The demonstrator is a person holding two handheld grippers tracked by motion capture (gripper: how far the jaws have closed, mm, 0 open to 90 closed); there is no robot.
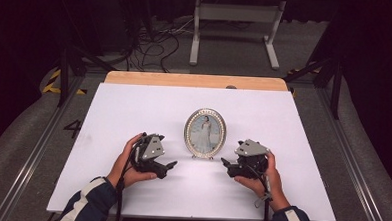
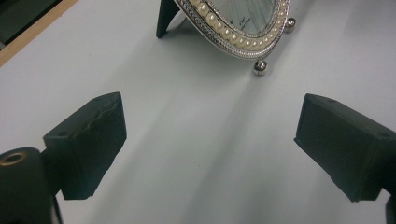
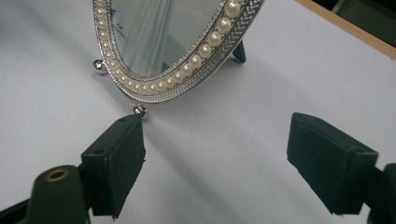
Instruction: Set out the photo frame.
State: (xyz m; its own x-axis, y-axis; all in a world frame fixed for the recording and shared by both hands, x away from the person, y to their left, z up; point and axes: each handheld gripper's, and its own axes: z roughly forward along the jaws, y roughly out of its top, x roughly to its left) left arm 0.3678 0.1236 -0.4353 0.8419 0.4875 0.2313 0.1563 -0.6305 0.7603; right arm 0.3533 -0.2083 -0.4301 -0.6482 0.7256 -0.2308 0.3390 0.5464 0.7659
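Oval silver pearl-rimmed photo frame (image 1: 205, 132) stands upright between left gripper (image 1: 170, 165) and right gripper (image 1: 225, 163), nearer the right; both sets of jaws apart, empty.

One oval picture frame (image 1: 205, 133) stands between the two sets of fingers; one black back strut (image 2: 166, 18) props it (seen past the left fingers); two small ball feet (image 2: 260, 66) sit under its pearl rim; two grippers, left gripper (image 1: 169, 165) and right gripper (image 1: 225, 163), two jaws each; one white table (image 1: 134, 108).
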